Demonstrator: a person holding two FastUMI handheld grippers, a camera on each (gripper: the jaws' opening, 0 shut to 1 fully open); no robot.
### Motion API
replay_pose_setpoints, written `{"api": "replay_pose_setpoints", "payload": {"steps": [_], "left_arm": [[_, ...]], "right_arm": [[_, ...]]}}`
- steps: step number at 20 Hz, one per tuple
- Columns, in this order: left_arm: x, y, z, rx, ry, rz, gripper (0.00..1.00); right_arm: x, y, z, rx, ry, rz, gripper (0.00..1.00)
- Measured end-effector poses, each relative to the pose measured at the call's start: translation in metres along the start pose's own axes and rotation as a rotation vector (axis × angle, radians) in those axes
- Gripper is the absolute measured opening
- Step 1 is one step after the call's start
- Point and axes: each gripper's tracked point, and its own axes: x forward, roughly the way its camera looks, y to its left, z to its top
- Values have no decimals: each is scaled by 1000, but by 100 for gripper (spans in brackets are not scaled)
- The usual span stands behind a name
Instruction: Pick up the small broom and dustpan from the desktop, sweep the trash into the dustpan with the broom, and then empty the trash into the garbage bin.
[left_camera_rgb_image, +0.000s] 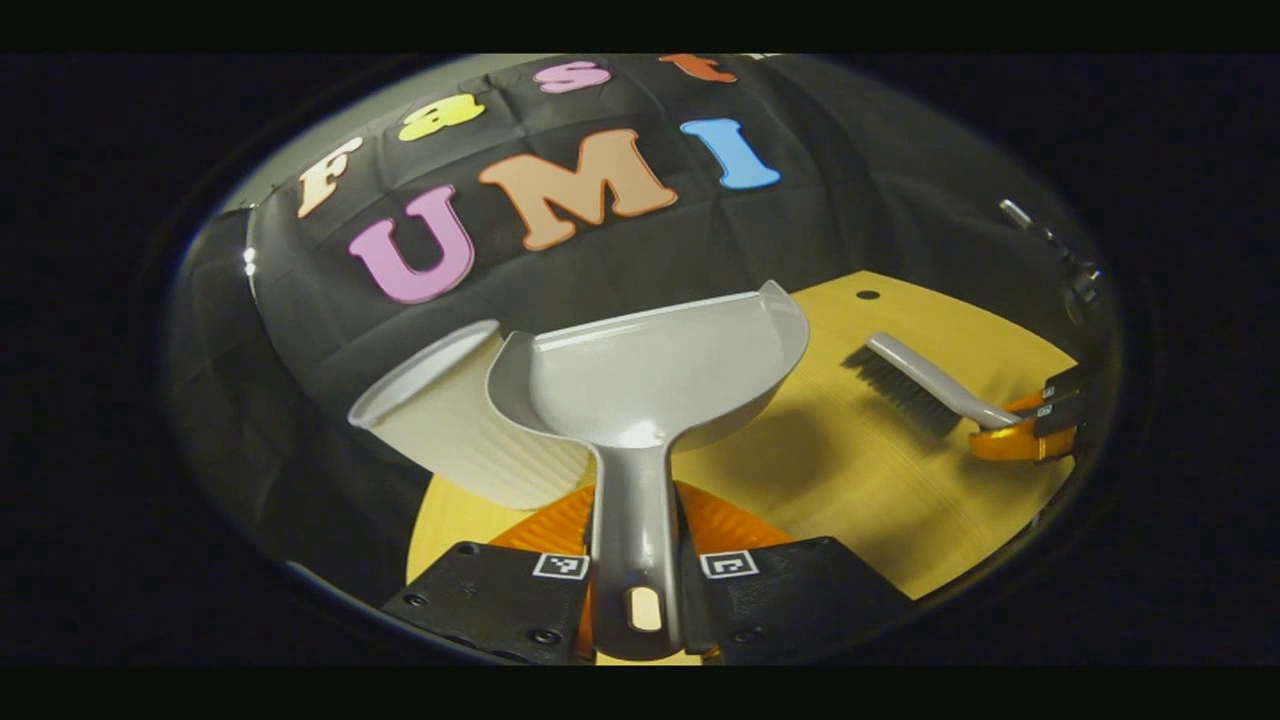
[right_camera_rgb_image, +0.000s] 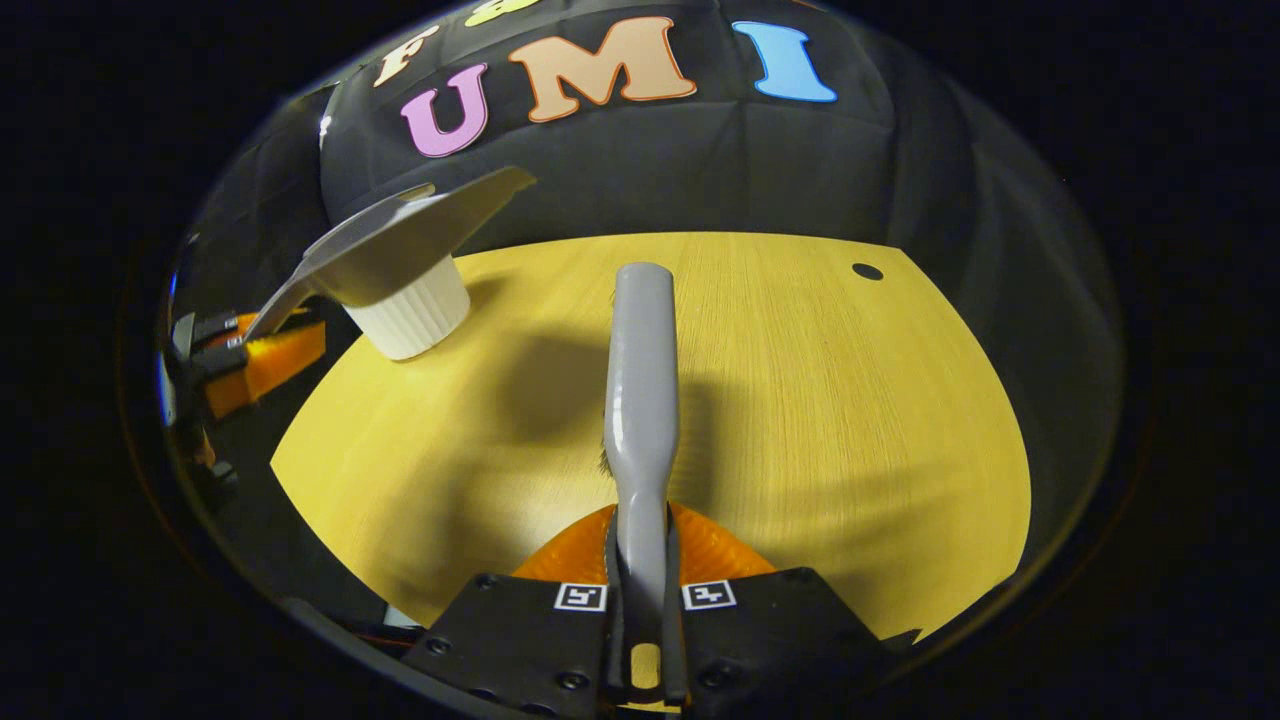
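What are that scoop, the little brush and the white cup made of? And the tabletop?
Dustpan: probably moulded plastic, grey, smooth, with glossy highlights. Broom: handle looks like the same shiny grey plastic; its dark bristles may be synthetic, hard to tell. Garbage bin: white, matte, ribbed wall, likely plastic or paper. Desktop: yellowish with fine straight grain, wood or a wood-look laminate.

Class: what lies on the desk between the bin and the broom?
Nothing: bare desk between bin and broom, seen in the right gripper view.
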Motion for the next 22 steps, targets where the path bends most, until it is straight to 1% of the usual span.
{"api": "replay_pose_setpoints", "payload": {"steps": [3, 4, 5, 6, 7, 8, 9, 11, 12, 13, 16, 19, 22], "left_arm": [[11, -7, -28, -21, 68, -7, 23], [16, -7, -39, -45, 88, -8, 29], [18, -7, -48, -69, 114, -9, 29], [20, -6, -58, -84, 142, -10, 24], [19, -7, -64, -93, 170, -15, 26], [19, -7, -66, -95, 195, -20, 24], [19, -8, -71, -96, 218, -23, 27], [18, -8, -82, -103, 253, -35, 27], [17, -12, -87, -105, 272, -43, 28], [15, -16, -92, -109, 288, -51, 27], [9, -27, -115, -102, 349, -64, 27], [8, -27, -117, -78, 346, -56, 28], [11, -31, -120, -88, 354, -49, 28]], "right_arm": [[1, -1, 0, 11, 39, -40, 12], [1, -3, 1, 5, 58, -58, 12], [-1, -3, 2, 3, 75, -77, 12], [-5, 0, 4, 8, 99, -91, 12], [-6, 2, 4, 17, 125, -100, 12], [-6, 2, 5, 26, 147, -110, 12], [-5, 3, 5, 29, 167, -123, 12], [-8, 3, 6, 25, 196, -149, 12], [-9, 4, 6, 26, 214, -156, 12], [-11, 6, 8, 24, 217, -155, 12], [-9, 3, 4, 3, 223, -163, 12], [-9, 3, 4, -4, 231, -174, 15], [-9, 5, 1, -9, 241, -168, 16]]}}
